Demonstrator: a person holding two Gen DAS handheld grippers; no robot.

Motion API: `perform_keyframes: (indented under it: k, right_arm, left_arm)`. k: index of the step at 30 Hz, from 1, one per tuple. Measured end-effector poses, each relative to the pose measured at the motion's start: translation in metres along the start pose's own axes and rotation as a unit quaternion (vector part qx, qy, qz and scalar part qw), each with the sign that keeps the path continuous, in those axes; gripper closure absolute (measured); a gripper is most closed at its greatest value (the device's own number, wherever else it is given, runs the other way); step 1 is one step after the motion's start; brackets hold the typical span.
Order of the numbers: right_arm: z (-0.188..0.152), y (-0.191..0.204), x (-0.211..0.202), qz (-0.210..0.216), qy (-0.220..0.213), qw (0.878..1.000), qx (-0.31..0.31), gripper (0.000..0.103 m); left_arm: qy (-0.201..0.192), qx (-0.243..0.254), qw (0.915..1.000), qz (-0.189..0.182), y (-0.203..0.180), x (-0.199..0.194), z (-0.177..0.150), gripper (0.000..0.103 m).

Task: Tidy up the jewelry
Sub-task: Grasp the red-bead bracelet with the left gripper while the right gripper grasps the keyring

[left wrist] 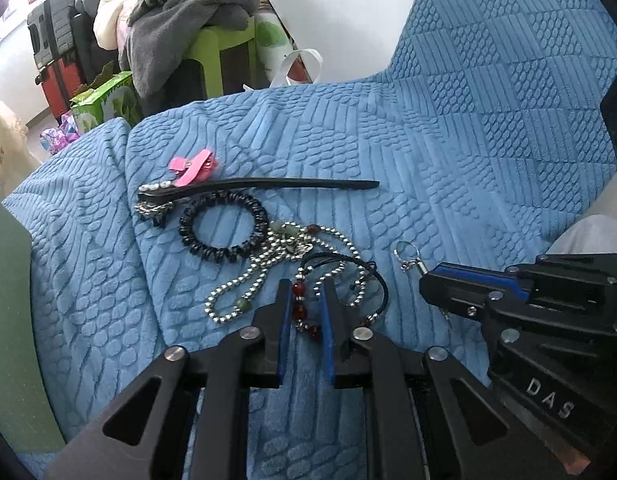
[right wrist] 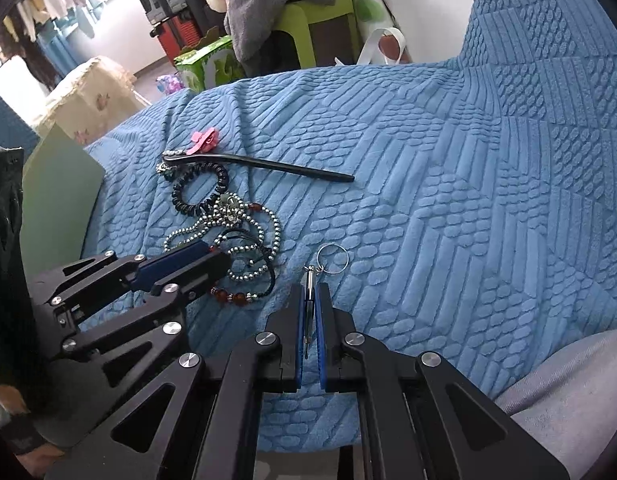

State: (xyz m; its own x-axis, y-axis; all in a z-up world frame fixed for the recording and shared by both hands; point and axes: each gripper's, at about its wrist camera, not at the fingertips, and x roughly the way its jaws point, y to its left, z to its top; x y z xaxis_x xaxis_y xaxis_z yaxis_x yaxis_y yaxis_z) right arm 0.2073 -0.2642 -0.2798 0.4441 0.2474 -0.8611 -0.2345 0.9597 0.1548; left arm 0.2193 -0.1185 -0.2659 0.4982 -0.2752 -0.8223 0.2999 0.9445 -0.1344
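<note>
Right gripper (right wrist: pixel 308 312), nearly closed, pinches a keyring pendant (right wrist: pixel 309 280); left gripper (left wrist: pixel 304 304), partly open, straddles the red-bead bracelet (left wrist: pixel 302 308). Beyond, on the blue blanket (left wrist: pixel 448 152): silver bead necklace (left wrist: pixel 244 280), spiral hair tie (left wrist: pixel 222 224), hair stick (left wrist: pixel 268 186), pink clip (left wrist: pixel 194 168). Sorting apparently just beginning.

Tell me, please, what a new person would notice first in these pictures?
First, the tangle of silver bead necklaces in the middle of the blue blanket, with a long black hair stick behind it. Then the left gripper around a red bead bracelet, and the right gripper closed around a keyring tool.
</note>
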Motion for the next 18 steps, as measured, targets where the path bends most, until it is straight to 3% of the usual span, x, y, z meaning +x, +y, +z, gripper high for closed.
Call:
perform_keyframes:
  k: [7, 18]
  right_arm:
    - [0.001, 0.0, 0.001, -0.001, 0.001, 1.0, 0.002, 0.099]
    - [0.003, 0.008, -0.019, -0.006, -0.03, 0.999, -0.01, 0.1]
  left_arm:
    - [0.001, -0.033, 0.9994, -0.007, 0.012, -0.007, -0.008, 0.098]
    - [0.0, -0.117, 0.9913, -0.061, 0.038, -0.043, -0.017, 0.098]
